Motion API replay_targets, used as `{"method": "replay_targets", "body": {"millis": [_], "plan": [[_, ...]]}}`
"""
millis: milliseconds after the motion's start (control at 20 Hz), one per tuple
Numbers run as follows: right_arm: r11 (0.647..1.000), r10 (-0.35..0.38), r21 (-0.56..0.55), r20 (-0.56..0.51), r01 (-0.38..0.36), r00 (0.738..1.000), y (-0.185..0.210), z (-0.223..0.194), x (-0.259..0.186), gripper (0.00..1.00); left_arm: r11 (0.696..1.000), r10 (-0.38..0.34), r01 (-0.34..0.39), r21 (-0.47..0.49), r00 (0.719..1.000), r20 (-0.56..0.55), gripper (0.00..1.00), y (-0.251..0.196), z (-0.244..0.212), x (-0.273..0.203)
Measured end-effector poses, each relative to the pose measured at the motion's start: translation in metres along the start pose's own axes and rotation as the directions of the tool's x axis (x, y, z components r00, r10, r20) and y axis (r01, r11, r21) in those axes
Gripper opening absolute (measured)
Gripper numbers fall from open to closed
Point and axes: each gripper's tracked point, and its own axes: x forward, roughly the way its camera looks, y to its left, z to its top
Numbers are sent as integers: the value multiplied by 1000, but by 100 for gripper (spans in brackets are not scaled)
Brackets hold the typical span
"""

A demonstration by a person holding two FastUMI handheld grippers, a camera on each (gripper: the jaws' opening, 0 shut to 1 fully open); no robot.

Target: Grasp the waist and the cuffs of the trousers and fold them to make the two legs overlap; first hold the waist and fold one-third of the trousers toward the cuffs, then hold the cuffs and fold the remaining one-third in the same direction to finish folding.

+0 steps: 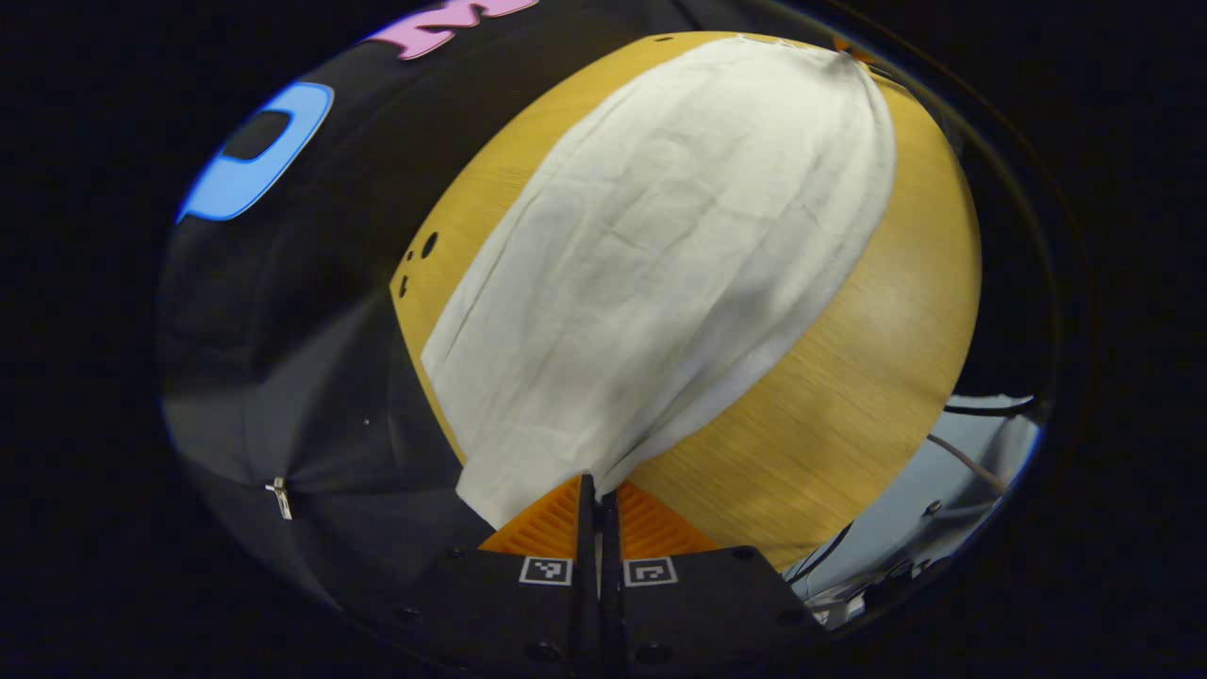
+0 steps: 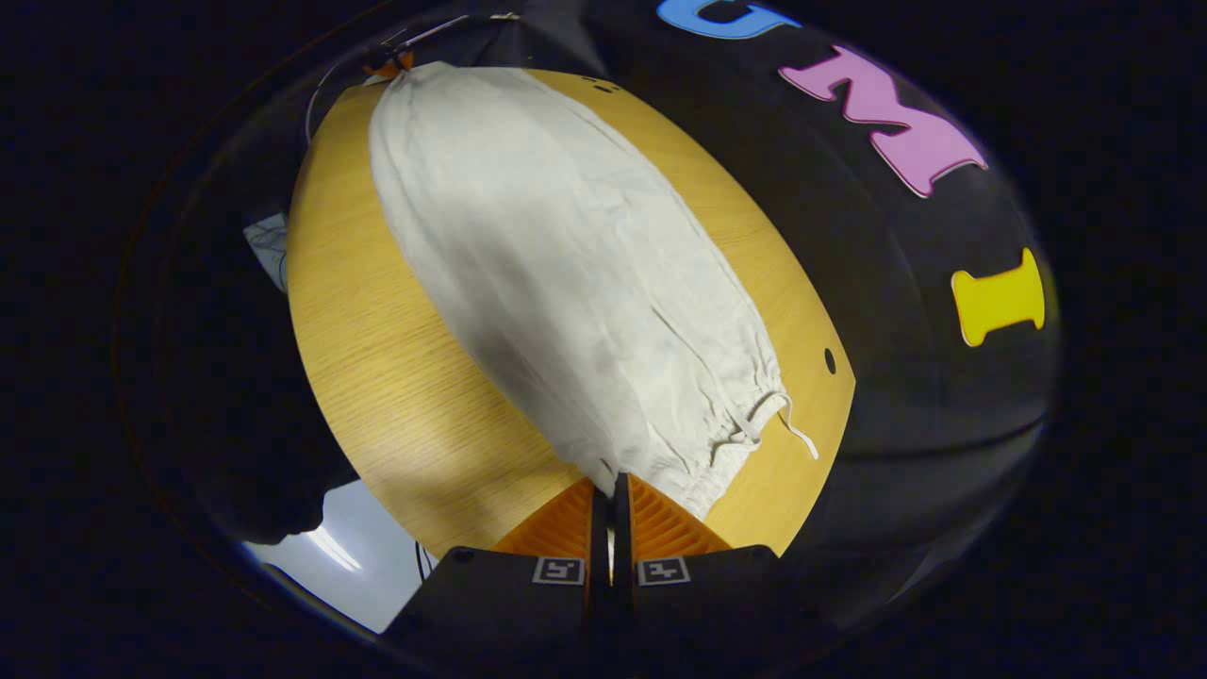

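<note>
White trousers (image 1: pixel 660 245) lie stretched lengthwise on a round wooden table (image 1: pixel 849 377). My left gripper (image 1: pixel 597 481) is shut on the near corner of the plain cuff end. In the right gripper view the trousers (image 2: pixel 566 264) run away from me, with the gathered waist and its drawstring (image 2: pixel 787 420) closest. My right gripper (image 2: pixel 610 481) is shut on the waist's edge, left of the drawstring. A small part of the other gripper shows at the cloth's far end in each view (image 1: pixel 853 52) (image 2: pixel 387 66). The cloth looks like a single leg's width.
Bare wood of the table (image 2: pixel 377 358) lies along one side of the trousers. Small holes (image 1: pixel 429 245) (image 2: pixel 830 360) mark the tabletop near its rim. Beyond the table edge are grey floor and cables (image 1: pixel 981 405). The black booth wall stands close behind the table.
</note>
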Motion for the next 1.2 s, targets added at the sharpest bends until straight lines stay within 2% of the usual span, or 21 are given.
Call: {"method": "replay_targets", "body": {"millis": [300,650,800,1000,1150,1200], "plan": [[985,-80,161,55,70,995,-56,39,3,5,990,65,-61,-126,997,29,6,48,46,4],[953,-137,287,117,99,984,-126,86,33,5,981,114,-105,-166,993,43,6,108,93,39],[937,-118,342,111,74,987,-139,94,59,5,982,98,-93,-163,995,19,6,118,103,58],[925,-54,381,80,20,995,-138,91,97,5,990,40,-47,-136,998,-56,5,113,104,89],[909,-14,417,58,-11,998,-137,89,123,5,993,24,-35,-110,994,-106,6,111,105,107],[903,-6,430,53,-17,999,-136,88,131,0,994,22,-34,-102,993,-116,6,111,106,112]]}}
